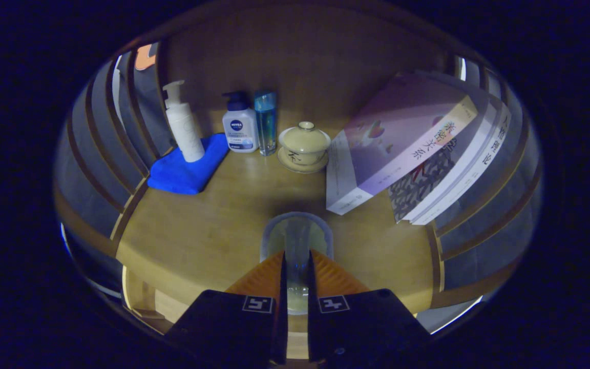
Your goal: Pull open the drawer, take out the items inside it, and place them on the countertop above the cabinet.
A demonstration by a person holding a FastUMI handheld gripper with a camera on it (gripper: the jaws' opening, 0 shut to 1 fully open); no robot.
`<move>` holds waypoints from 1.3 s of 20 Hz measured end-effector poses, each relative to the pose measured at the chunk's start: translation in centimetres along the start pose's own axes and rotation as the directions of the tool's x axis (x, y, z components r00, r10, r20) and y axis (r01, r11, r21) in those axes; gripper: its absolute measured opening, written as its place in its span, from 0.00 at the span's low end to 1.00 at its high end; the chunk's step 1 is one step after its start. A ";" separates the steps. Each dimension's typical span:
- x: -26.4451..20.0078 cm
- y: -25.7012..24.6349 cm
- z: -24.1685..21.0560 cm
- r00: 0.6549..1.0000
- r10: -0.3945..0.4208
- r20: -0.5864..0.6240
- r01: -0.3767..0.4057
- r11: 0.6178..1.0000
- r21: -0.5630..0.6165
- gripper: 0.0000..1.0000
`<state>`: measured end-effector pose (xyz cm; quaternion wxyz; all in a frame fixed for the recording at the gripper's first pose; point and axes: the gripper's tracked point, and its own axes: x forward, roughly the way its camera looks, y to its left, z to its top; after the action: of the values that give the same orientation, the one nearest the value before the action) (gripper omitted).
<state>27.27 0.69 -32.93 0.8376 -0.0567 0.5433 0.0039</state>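
Observation:
My gripper (296,255) is shut on the near rim of a clear glass cup (297,236); both fingers press on its wall. The cup hangs just over the front part of the wooden countertop (213,225). Whether its base touches the wood I cannot tell. Below the countertop's front edge a strip of the wooden cabinet (144,297) shows, dim and partly hidden by the fingers.
At the back stand a white pump bottle (184,125) on a folded blue cloth (187,166), a lotion pump bottle (240,125), a slim blue bottle (266,122) and a lidded tea bowl on its saucer (304,146). Several books (407,148) lean at the right. Slatted walls flank both sides.

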 end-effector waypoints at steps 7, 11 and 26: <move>1.0 0.6 0.5 1.000 -0.022 0.019 0.023 0.999 -0.026 0.24; 0.3 1.1 -0.5 0.999 0.005 0.043 -0.006 1.000 0.019 0.43; -13.4 2.3 -10.6 0.926 0.168 0.337 -0.174 0.985 -0.014 0.78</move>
<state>11.96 2.70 -25.25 0.9150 -0.0011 0.3951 0.0823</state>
